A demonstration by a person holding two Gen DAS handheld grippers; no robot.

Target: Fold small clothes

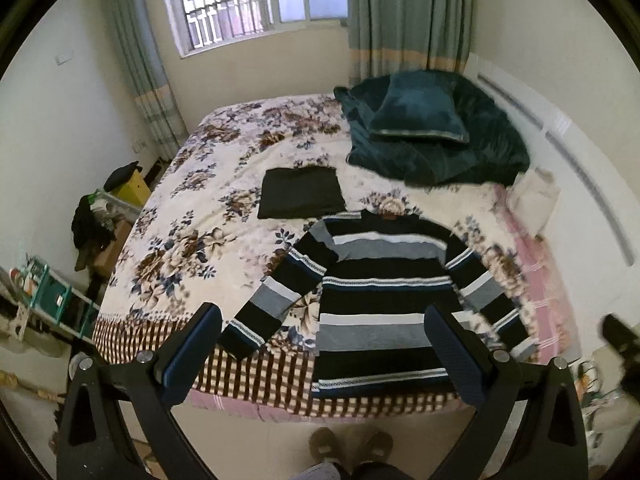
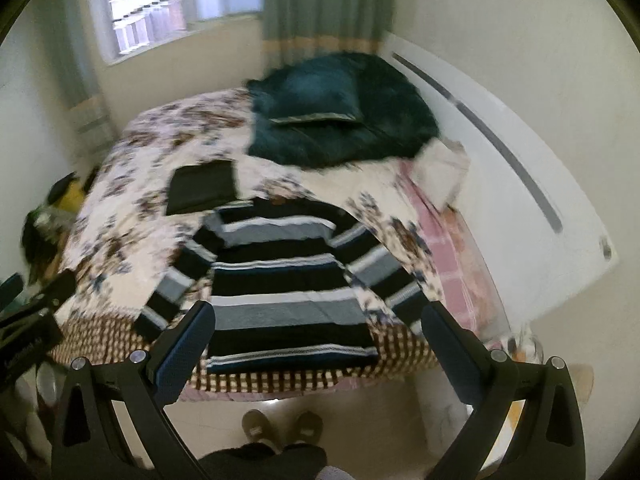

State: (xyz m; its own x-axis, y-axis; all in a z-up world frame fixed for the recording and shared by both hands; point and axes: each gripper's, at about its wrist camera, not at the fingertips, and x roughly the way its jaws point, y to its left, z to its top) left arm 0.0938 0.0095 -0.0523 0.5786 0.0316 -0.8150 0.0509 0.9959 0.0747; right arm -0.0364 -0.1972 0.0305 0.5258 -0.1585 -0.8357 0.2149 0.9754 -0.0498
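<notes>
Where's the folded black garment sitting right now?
In the left wrist view the folded black garment lies on the floral bedspread, just beyond the striped sweater near its collar, left of the teal blanket pile.

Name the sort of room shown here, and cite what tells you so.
Most likely a home bedroom: a bed with a floral cover, a teal pillow on a blanket by the headboard, and a curtained window. A striped sweater lies spread on the bed.
</notes>
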